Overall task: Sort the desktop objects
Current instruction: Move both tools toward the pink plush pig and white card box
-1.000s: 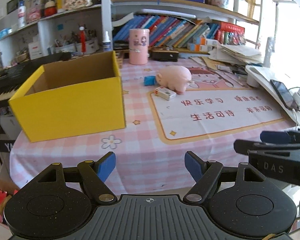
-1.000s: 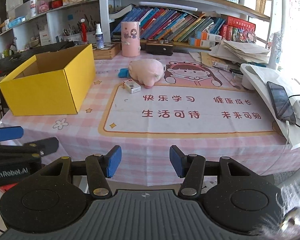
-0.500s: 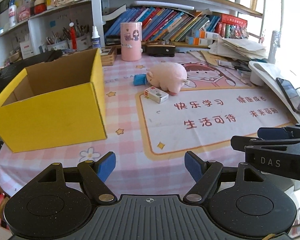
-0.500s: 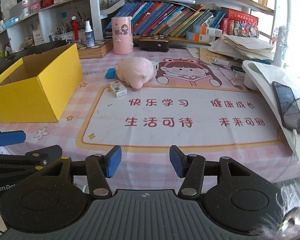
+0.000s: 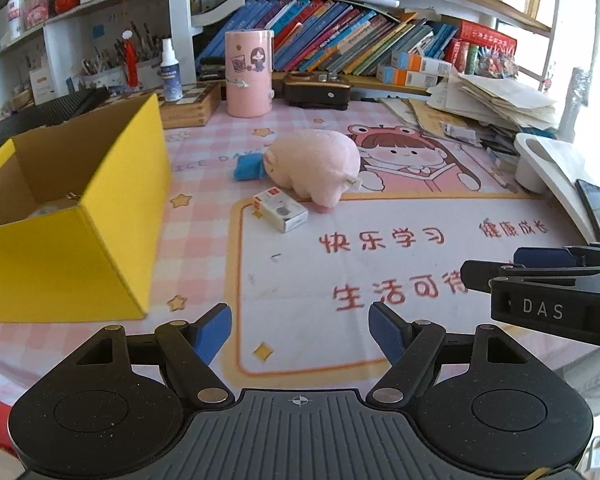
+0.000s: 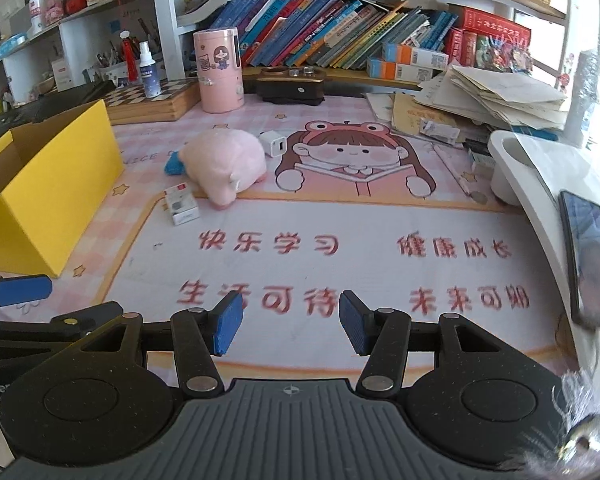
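Observation:
A pink plush pig [image 5: 316, 166] [image 6: 224, 164] lies mid-table on the printed mat. A small white box [image 5: 281, 210] [image 6: 181, 203] lies in front of it, a small blue object [image 5: 249, 167] [image 6: 173, 163] behind its left end, and a white charger cube [image 6: 275, 145] to its right. An open yellow cardboard box [image 5: 72, 216] [image 6: 40, 196] stands at the left. My left gripper [image 5: 300, 334] is open and empty above the near mat edge. My right gripper [image 6: 291, 328] is open and empty, level with the left one.
A pink cylinder holder [image 5: 249, 73], a spray bottle [image 5: 170, 76] on a chessboard box, a dark case [image 5: 316, 90], shelves of books and a paper stack [image 5: 496, 100] line the back. A white stand with a phone [image 6: 588, 240] sits at the right.
Both grippers have moved forward over the table toward the pig and small box. The yellow box has shifted left in both views. Both stay open and empty.

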Motion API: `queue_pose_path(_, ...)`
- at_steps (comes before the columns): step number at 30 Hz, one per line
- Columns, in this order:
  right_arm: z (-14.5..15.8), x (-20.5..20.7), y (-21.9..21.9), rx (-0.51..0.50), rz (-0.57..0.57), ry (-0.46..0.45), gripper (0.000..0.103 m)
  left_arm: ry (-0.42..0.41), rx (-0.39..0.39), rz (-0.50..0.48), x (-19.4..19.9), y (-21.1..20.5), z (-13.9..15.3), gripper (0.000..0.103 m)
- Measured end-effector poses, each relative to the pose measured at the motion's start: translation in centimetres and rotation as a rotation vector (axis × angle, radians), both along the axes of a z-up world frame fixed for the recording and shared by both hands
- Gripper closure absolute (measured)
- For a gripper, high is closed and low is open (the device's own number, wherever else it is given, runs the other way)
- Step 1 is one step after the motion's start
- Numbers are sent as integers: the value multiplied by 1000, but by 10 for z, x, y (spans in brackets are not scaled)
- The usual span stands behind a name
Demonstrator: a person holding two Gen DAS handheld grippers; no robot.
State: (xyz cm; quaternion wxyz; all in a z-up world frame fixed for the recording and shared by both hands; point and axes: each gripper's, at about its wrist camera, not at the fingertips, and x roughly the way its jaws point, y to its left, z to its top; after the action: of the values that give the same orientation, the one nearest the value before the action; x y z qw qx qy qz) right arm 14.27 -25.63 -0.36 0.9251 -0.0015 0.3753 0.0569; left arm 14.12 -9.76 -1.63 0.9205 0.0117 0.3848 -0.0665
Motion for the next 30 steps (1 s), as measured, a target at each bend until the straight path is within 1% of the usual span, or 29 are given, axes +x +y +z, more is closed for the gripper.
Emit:
queue_pose_path(7, -2, 36, -23, 7, 54, 4, 52, 12, -3, 66, 26, -20, -4, 26)
queue_pose_path(13, -5, 66, -36, 24, 98, 13, 52, 4, 5, 134, 48, -24, -8, 26)
queue_pose_path(18, -6, 90, -40, 46, 132, 15, 52, 5, 33, 190, 74, -24, -12, 27)
queue_pose_path(26, -5, 127, -33, 63, 184, 16, 52, 7, 36, 236, 117, -23, -23, 27)
queue_pose_path(30, -5, 141, -30, 56, 202, 7, 51, 25, 33, 245, 138, -24, -32, 29)
